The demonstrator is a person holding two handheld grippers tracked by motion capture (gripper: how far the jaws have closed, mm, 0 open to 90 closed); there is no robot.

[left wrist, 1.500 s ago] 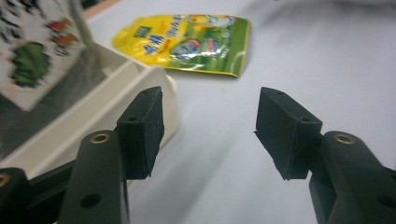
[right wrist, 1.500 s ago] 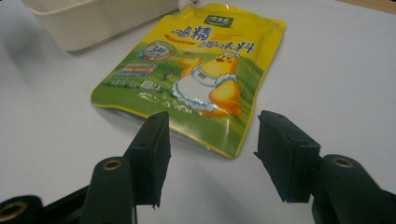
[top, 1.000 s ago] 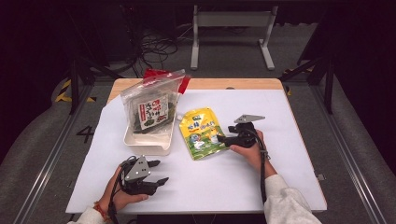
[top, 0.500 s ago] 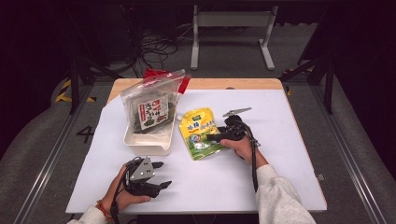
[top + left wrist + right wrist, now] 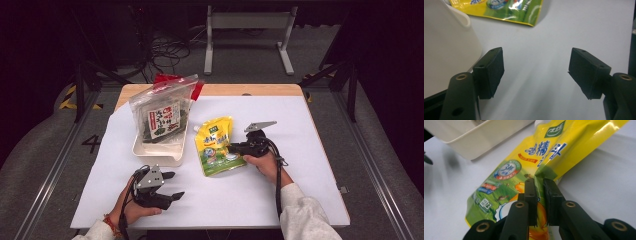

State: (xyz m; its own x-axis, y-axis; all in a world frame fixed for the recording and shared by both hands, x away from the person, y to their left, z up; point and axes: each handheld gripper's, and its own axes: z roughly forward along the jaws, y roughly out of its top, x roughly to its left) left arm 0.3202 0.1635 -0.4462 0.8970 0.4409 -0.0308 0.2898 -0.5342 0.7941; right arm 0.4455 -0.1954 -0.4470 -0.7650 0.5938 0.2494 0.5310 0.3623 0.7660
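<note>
A yellow and green pouch (image 5: 216, 145) lies flat on the white table cover, right of a white tray (image 5: 159, 156). My right gripper (image 5: 234, 148) comes in from the pouch's right side. Its jaws have just been closing, and in the right gripper view they (image 5: 539, 202) pinch the edge of the pouch (image 5: 524, 167). My left gripper (image 5: 175, 185) rests near the table's front, below the tray. Its jaws have been opening slightly and stand wide, with nothing between them (image 5: 536, 72).
A clear zip bag with a dark seaweed packet (image 5: 162, 117) stands in the tray, leaning back. The tray's wall (image 5: 446, 45) is close to the left jaw in the left gripper view. Bare table cover (image 5: 300, 130) stretches right of the pouch.
My right gripper has slid left onto the pouch's right edge and its jaws have closed on it. The left hand has stayed where it was.
</note>
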